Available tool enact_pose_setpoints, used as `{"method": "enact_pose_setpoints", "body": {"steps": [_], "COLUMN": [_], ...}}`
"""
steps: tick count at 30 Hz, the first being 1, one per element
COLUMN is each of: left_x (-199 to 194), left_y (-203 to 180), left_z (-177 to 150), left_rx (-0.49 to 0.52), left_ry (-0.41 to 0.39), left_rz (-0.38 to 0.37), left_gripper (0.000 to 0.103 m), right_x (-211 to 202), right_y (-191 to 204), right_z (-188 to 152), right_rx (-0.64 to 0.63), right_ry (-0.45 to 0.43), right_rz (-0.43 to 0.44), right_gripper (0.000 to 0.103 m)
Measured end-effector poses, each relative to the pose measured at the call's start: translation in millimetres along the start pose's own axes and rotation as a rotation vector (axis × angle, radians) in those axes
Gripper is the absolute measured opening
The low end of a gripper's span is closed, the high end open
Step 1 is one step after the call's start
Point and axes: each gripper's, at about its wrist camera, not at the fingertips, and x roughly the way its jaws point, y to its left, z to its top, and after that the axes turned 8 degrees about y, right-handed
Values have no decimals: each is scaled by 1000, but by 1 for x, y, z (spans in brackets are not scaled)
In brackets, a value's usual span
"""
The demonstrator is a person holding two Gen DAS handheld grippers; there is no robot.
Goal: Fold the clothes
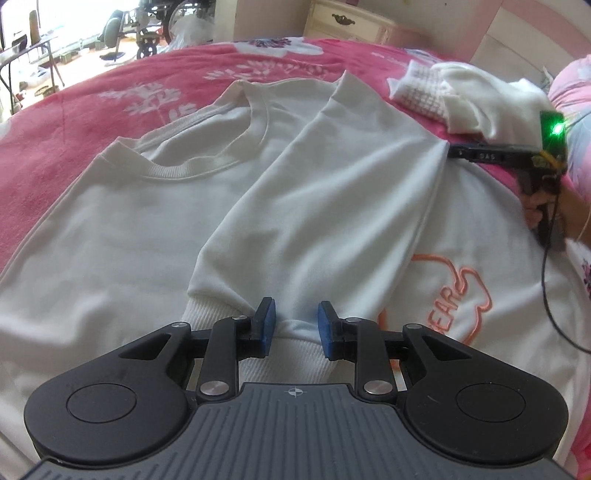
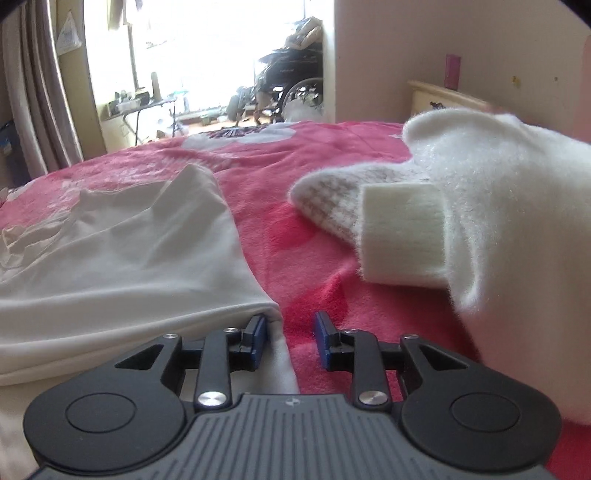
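A white sweatshirt (image 1: 147,229) lies flat on a bed w/ a pink flowery blanket (image 1: 55,155). One sleeve (image 1: 306,206) is folded over the front, its ribbed cuff (image 1: 291,354) down near the camera. An orange bear drawing (image 1: 461,291) shows on the chest, next to the sleeve.

The left hand-held gripper (image 1: 294,325) is spread apart, w/ the cuff lying between its blue pads (image 1: 269,328). It isn't squeezing anything.

The right hand-held gripper (image 2: 289,343) is spread apart too, low at the side edge of the sweatshirt (image 2: 122,258). Its left pad (image 2: 258,341) is right against the cloth edge; the other pad is over the blanket (image 2: 295,221). Nothing is pinched.

A fluffy white sweater (image 2: 498,221) sits in a heap on the bed, just beside the right gripper & apart from the sweatshirt.

Far back there's a cream dresser (image 1: 354,20) & a wheelchair (image 2: 291,88) by a bright window.
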Motion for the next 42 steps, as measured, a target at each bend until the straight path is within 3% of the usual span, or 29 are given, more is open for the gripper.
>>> {"method": "enact_pose_setpoints", "body": {"steps": [5,9,13,18,22,25,28,30,35,38,40,42], "left_x": [0,0,-1,-3,-5,-5,-5,-5,-6,-6,-6,-6], "left_y": [3,0,-6,-12,-16,-16,-17,-17,-15,-14,-12,-10], "left_z": [-3,-3,-4,-10,-13,-14,-14,-16,-20,-19,-17,-16], "left_rx": [-27,-50,-58,-49,-29,-41,-27,-17,-1,10,10,11], "left_ry": [-6,-5,-8,-21,-29,-34,-39,-45,-61,-58,-52,-46], "left_rz": [-7,11,46,75,88,87,94,98,96,90,80,71], "left_gripper": [25,25,25,25,25,25,25,25,25,25,25,25], "right_x": [-32,-43,-7,79,71,60,86,111,137,126,104,74], "right_y": [8,21,39,33,35,46,61,62,30,4,-5,2], "right_z": [1,26,63,89,109,118,132,144,158,154,144,127], "right_rx": [-167,-192,-135,46,88,50,25,95,428,607,642,589], "right_ry": [51,5,-7,116,113,77,85,100,108,85,71,94], "right_rz": [-43,11,115,167,171,215,218,212,335,394,439,488], "right_gripper": [38,18,13,9,12,12,12,10,8,12,12,13]}}
